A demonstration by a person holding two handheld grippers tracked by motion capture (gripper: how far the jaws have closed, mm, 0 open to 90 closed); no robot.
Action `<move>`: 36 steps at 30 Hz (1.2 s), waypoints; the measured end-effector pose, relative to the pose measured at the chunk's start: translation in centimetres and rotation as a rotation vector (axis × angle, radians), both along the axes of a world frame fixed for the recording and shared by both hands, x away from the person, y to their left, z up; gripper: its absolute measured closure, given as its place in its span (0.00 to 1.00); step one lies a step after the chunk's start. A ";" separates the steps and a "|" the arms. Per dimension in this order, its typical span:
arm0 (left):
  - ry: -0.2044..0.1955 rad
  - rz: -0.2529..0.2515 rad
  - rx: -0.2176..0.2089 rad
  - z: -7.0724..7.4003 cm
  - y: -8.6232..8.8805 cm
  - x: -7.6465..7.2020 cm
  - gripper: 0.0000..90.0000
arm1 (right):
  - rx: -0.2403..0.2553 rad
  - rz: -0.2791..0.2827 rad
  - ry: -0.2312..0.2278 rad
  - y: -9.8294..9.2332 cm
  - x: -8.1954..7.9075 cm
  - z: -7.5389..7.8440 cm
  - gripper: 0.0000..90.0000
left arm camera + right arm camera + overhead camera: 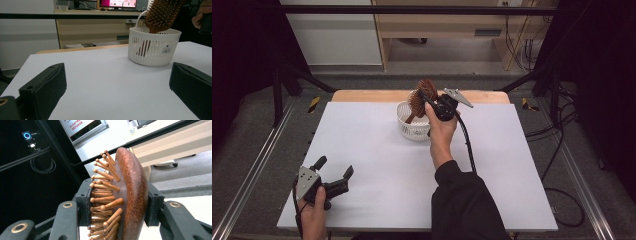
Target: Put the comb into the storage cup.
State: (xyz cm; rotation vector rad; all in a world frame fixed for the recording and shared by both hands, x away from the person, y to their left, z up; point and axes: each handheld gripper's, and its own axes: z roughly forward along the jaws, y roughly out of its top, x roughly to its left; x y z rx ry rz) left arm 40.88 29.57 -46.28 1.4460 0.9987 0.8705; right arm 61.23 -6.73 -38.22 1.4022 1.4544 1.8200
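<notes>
White tabletop [377, 165], bare apart from one small slotted white basket [411, 125] near its far edge, with a wooden shelf unit and cabling beyond. Standing in that basket, a wooden paddle hairbrush [419, 97]: handle down inside, visible through the slots in the left gripper view [143, 47], head tilted up above the rim. Clamped across that head, the right gripper [428, 97], about half closed, one jaw pressing on the bristle tips and the other on the smooth rounded back, as shown close up in the right gripper view [125, 195]. Likely gripped on the head rather than the handle because the head is the part clear of the basket wall and broad enough for a firm hold; a tilt like this probably suits guiding the handle past the rim. Hard to say whether going in or coming out. Basket not steadied by anything, so a careless pull could tip or drag it. Resting low at the near left corner, well apart from the basket, the left gripper [334, 175]: jaws spread wide, nothing between them but bare table, pointed toward the basket [153, 46], seemingly parked out of the way and ready to brace it if needed.
</notes>
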 end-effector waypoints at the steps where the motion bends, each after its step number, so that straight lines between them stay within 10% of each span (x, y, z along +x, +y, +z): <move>1: 0.000 0.000 0.000 0.0 0.0 0.0 0.01 | 0.001 0.000 0.000 0.0 0.0 0.0 0.57; 36: 0.002 -0.001 -0.001 0.0 0.1 0.0 0.01 | -0.002 0.002 -0.004 0.0 0.2 -0.4 0.57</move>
